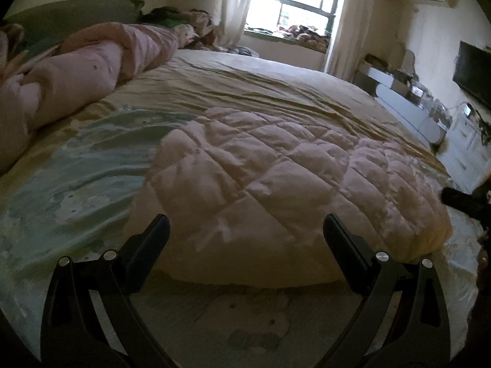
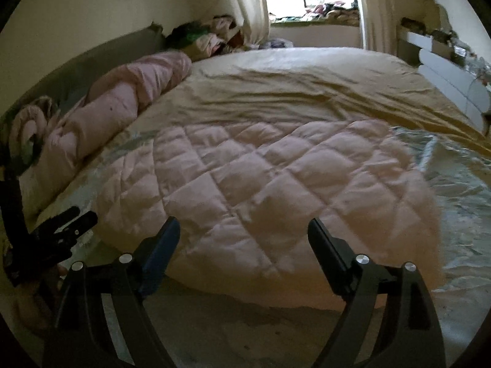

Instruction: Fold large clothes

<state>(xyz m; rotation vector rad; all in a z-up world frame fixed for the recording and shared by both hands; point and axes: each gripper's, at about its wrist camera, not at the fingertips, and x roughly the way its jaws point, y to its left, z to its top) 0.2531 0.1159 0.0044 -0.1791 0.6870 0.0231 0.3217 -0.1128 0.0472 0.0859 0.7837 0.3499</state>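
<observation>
Left gripper (image 1: 245, 227): jaws spread, nothing between them. Right gripper (image 2: 244, 230): jaws spread, likewise empty. Both hover at the near edge of one folded pink quilted garment (image 1: 276, 178), lying on the bed (image 1: 276, 92). One rolled pink duvet (image 1: 92, 70) lies beside the headboard.

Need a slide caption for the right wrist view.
Open right gripper hovering empty at the near edge of a folded pink quilted comforter on the bed.
</observation>
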